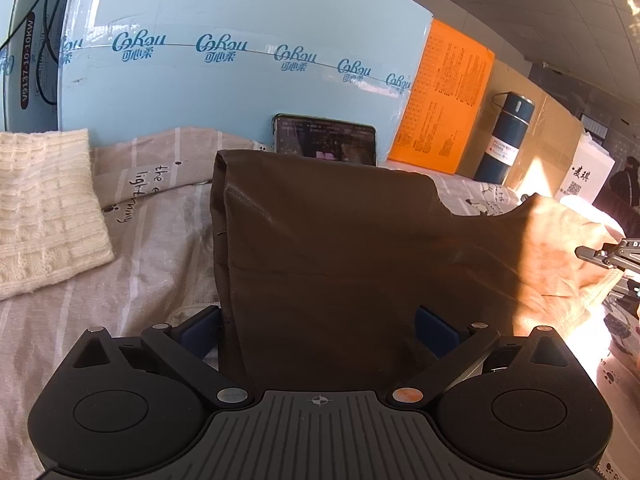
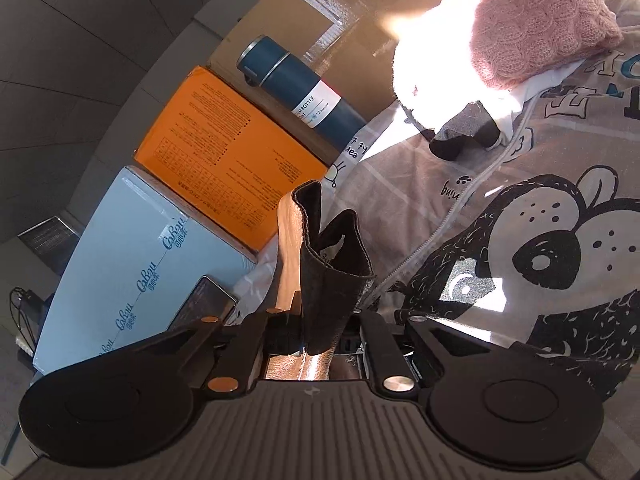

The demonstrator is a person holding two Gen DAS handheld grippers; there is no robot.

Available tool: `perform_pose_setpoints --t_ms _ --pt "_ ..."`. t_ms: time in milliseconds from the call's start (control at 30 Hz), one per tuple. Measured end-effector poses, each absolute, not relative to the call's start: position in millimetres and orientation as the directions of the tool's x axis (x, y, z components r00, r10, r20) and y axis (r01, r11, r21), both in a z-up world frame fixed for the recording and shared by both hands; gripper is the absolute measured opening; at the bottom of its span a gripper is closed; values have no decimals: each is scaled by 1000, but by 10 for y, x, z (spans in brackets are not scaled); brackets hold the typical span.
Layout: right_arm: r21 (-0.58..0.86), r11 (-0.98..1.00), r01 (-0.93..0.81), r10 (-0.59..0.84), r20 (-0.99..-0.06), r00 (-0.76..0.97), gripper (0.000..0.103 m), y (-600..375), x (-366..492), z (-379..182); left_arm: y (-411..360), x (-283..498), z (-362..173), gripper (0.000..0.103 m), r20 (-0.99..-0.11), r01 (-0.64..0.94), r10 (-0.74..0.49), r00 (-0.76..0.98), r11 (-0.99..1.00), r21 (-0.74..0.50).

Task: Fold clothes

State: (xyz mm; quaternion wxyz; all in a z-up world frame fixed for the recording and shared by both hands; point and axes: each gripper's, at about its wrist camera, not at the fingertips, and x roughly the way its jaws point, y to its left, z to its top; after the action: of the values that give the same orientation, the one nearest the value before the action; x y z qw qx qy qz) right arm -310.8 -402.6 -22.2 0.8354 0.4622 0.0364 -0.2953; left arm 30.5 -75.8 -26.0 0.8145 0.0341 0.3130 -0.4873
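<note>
Leftmost, at nine o'clock, a cream knit [image 1: 44,208] lies on the printed bedsheet [image 1: 160,216]. Centrally, the left tool [image 1: 318,330] is spread wide around the brown garment [image 1: 328,248]; at three o'clock, the right tool [image 2: 320,338] clenches its edge.

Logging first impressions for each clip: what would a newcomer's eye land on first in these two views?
The dark brown garment fills the middle of the left wrist view, draped between the wide-apart fingers of the left gripper, while the right gripper is pinched on its edge. Behind it stand a pale blue box, an orange box and a dark blue bottle. A pink knit lies sunlit at the upper right of the right wrist view.
</note>
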Motion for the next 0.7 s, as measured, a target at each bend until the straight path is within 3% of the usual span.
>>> perform_pose_setpoints --t_ms 133,333,500,700 --pt "750 416 514 -491 -291 821 6 -3927 -3267 -174 -759 234 -248 102 -525 848 -811 259 451 -278" --pt "731 399 554 -546 -296 784 6 -3918 -3444 -159 -794 79 -221 102 -508 896 -842 183 356 -267" --pt "765 343 546 -543 -313 779 6 -3999 -3455 -238 -730 114 -171 102 -489 868 -825 285 438 -234" --pt "800 439 410 -477 -179 861 6 -3848 -3390 -37 -734 135 -162 102 -499 830 -757 421 543 -123"
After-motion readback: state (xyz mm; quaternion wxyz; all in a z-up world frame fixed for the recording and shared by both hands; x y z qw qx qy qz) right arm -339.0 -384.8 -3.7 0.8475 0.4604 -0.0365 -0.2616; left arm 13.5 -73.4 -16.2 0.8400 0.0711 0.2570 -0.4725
